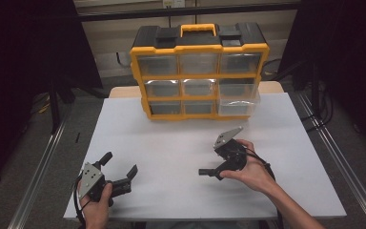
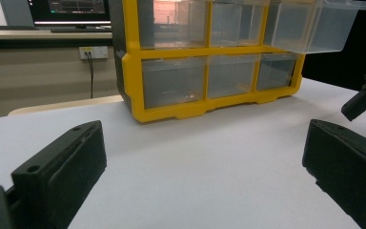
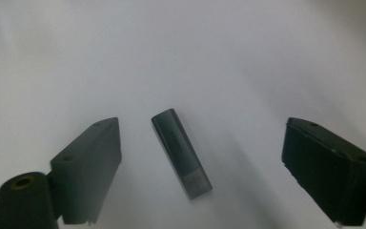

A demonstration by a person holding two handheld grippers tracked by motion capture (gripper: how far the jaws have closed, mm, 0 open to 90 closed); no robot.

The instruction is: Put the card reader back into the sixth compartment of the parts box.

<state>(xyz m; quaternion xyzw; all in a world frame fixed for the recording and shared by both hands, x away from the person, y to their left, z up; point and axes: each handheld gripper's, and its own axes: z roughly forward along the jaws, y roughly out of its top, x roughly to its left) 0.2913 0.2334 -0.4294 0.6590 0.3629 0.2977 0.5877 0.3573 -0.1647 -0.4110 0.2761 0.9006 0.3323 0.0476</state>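
While the left tool rests spread wide on the white counter, the right tool hangs released over a small dark grey stick lying flat between its jaws, touching neither, well in front of the yellow drawer cabinet.
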